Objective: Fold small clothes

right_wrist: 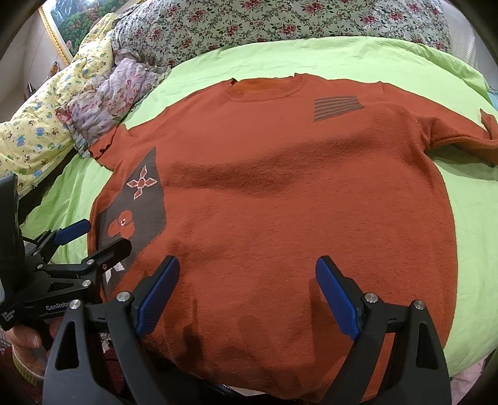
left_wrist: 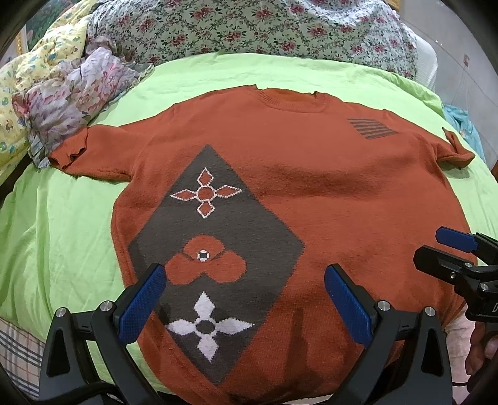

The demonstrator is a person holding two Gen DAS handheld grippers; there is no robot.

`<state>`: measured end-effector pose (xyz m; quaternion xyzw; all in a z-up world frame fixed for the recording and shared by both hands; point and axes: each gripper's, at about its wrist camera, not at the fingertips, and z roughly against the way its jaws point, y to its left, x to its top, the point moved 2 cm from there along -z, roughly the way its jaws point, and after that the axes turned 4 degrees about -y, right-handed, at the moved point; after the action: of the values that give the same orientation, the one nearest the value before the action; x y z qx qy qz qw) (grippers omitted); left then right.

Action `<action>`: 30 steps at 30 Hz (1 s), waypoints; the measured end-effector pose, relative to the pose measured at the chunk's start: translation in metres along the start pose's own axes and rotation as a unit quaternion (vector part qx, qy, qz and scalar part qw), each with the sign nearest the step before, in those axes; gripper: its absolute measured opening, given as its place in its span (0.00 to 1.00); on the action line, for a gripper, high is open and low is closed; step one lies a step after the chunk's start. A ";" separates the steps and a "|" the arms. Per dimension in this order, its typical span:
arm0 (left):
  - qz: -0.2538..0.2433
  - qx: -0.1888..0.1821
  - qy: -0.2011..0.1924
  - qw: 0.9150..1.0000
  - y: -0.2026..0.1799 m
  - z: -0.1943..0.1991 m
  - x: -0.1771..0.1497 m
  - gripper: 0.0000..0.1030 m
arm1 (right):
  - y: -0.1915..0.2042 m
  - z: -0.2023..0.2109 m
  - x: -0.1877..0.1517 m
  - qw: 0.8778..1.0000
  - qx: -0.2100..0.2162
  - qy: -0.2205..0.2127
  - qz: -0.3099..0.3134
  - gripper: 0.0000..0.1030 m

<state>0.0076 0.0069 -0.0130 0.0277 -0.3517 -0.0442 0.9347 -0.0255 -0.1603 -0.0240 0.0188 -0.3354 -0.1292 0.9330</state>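
An orange knit short-sleeved sweater (left_wrist: 326, 187) lies flat, front up, on a light green sheet (left_wrist: 62, 243), neck away from me. It has a grey diamond with flower motifs on its left side and a small striped patch near the right shoulder. It also shows in the right wrist view (right_wrist: 295, 193). My left gripper (left_wrist: 246, 299) is open and empty, hovering over the lower left part of the sweater. My right gripper (right_wrist: 249, 296) is open and empty over the lower middle part. Each gripper shows in the other's view, the right one (left_wrist: 448, 249) and the left one (right_wrist: 93, 240).
A floral quilt (left_wrist: 249, 28) is bunched along the far edge of the bed. A crumpled flowered cloth (left_wrist: 71, 96) and a yellow printed blanket (right_wrist: 37, 124) lie at the far left, close to the sweater's left sleeve (left_wrist: 77, 149). The right sleeve (right_wrist: 467, 134) lies on the green sheet.
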 end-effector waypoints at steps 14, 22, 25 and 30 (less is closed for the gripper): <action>0.014 -0.015 0.010 1.000 0.000 -0.003 0.000 0.99 | 0.000 0.000 0.001 1.000 0.000 0.000 -0.001 0.87; 0.011 -0.012 0.012 1.000 -0.001 -0.008 0.000 0.99 | 0.002 0.000 0.000 1.000 0.003 -0.001 -0.004 0.87; 0.018 -0.022 0.013 1.000 -0.002 -0.010 0.000 0.99 | 0.001 -0.001 0.000 1.000 0.003 0.000 -0.007 0.87; 0.018 -0.023 0.003 1.000 -0.004 -0.012 0.005 0.99 | -0.008 -0.002 0.003 1.000 0.006 0.001 -0.017 0.87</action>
<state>0.0191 0.0031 -0.0192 -0.0002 -0.3481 -0.0355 0.9368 -0.0238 -0.1683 -0.0248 0.0306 -0.3352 -0.1432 0.9307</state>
